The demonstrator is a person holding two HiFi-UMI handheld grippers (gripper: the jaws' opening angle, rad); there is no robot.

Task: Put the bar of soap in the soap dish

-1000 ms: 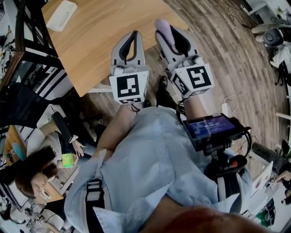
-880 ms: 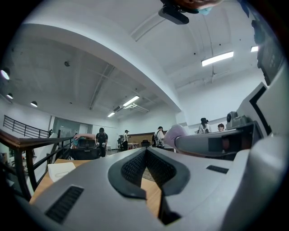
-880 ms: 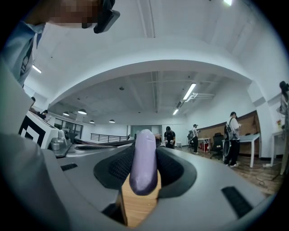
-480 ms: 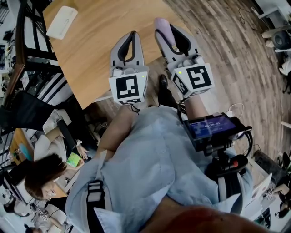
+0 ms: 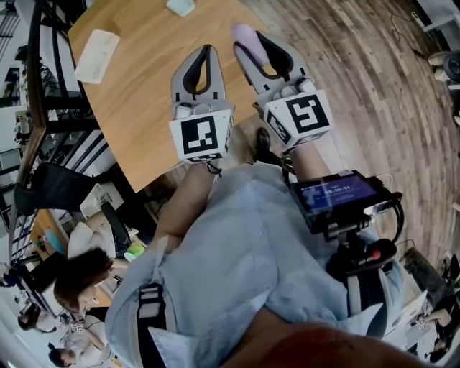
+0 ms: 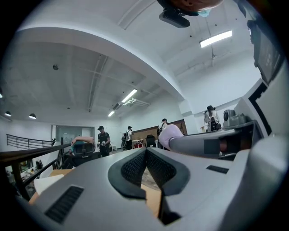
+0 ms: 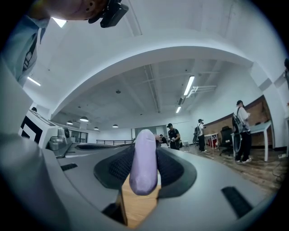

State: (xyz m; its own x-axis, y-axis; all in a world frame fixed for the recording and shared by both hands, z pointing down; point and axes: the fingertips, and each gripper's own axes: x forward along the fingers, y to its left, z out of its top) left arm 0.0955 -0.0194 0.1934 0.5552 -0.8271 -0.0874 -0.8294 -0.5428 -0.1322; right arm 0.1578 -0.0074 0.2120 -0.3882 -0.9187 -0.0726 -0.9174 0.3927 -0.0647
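While the wooden table spreads wide ahead, the right gripper clamps the lilac bar of soap on edge, its jaws set wide around it. I think the smooth, rounded bar may slip or tilt if the squeeze eases. The left gripper, closed on nothing, sits just beside. It is between the soap and the white soap dish near the table's left corner, so it may block the path. A small pale-teal thing lies at the far edge.
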